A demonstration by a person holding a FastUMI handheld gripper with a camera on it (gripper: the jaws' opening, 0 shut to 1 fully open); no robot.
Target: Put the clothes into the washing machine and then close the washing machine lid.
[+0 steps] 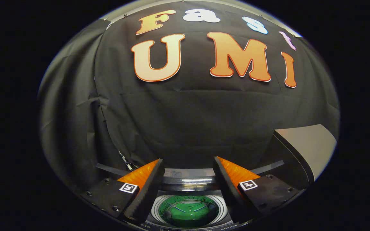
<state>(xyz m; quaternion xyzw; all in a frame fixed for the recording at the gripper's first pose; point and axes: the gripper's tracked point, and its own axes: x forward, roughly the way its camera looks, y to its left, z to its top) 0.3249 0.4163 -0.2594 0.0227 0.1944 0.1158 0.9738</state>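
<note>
Tongs apart, empty, above open washing machine holding green clothes

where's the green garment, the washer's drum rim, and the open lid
Green garment (188, 214): gripper view, middle of the cloth lying in the drum, between the open fingers.
White round drum rim (155, 210): gripper view, its left curve.
Grey washing machine lid (310, 147): gripper view, the raised panel's pale face.

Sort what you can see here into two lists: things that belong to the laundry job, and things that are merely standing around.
Belongs to the job:
- green garment, already down in the drum
- washing machine, its top opening uncovered
- raised lid, beyond the right-hand finger
- tool, fingers apart, holding nothing, above the opening

Just there:
- black cloth wall behind the machine
</note>
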